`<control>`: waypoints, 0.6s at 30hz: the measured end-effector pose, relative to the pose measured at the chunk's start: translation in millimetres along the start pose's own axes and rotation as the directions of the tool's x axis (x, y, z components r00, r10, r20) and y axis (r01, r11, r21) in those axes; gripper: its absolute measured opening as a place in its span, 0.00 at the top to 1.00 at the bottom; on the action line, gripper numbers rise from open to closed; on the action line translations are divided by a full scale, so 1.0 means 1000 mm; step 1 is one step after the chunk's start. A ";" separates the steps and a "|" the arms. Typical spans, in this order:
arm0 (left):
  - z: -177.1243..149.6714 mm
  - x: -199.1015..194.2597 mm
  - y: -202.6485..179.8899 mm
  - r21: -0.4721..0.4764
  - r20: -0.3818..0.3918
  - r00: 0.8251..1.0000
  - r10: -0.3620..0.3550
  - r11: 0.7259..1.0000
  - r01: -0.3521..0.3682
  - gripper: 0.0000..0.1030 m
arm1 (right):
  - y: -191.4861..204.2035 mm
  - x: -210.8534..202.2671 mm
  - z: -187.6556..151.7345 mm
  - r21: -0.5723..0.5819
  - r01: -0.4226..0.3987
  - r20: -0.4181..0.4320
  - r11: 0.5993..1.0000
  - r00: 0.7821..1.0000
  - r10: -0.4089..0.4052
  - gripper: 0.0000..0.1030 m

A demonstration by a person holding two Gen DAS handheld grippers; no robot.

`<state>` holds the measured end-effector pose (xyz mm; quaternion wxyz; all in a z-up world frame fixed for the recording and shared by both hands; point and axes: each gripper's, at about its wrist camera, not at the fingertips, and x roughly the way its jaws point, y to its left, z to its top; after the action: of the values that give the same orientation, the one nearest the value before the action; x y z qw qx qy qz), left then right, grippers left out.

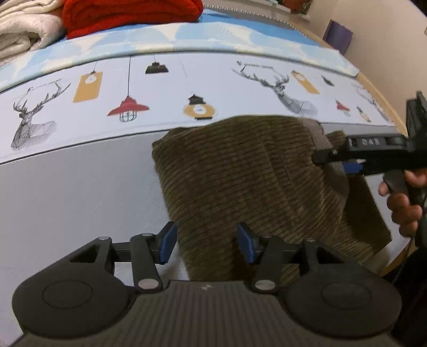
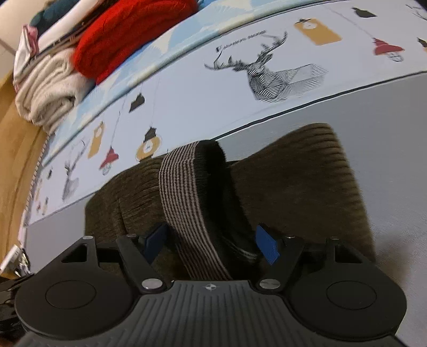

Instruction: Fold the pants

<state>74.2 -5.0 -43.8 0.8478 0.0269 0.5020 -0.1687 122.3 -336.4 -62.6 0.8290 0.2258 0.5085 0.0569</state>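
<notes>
Olive-brown corduroy pants lie folded on the grey bed sheet. My left gripper is open, its blue pads straddling the pants' near left edge. My right gripper comes in from the right over the pants' far right corner, by the striped waistband. In the right wrist view, my right gripper is open, and the striped elastic waistband of the pants rises between its blue pads.
A printed sheet with deer and lamps runs behind the pants. A red knit and a cream blanket are stacked at the far left. The wooden bed edge is to the right.
</notes>
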 end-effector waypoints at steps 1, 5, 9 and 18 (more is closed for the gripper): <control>-0.002 -0.001 -0.001 0.006 -0.008 1.000 0.005 1.000 -0.005 0.46 | 0.001 0.005 0.001 -0.006 0.014 -0.009 1.000 1.000 -0.014 0.17; -0.001 0.000 0.001 0.000 -0.001 1.000 0.025 1.000 -0.025 0.46 | 0.012 0.016 0.002 -0.052 0.036 -0.036 0.998 0.999 -0.038 0.14; 0.007 0.000 0.001 -0.048 0.021 0.999 0.039 0.998 -0.038 0.46 | 0.028 0.005 -0.003 -0.182 0.046 0.010 0.982 0.999 -0.045 0.53; 0.018 -0.029 -0.002 -0.065 0.241 0.967 0.082 0.996 -0.068 0.46 | 0.041 -0.124 -0.017 -0.338 -0.211 0.236 0.917 0.924 0.300 0.83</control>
<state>76.4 -3.0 -9.4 0.9093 0.0011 0.3972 -0.1243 53.5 -334.8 50.0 0.9032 0.1652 0.3352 0.2110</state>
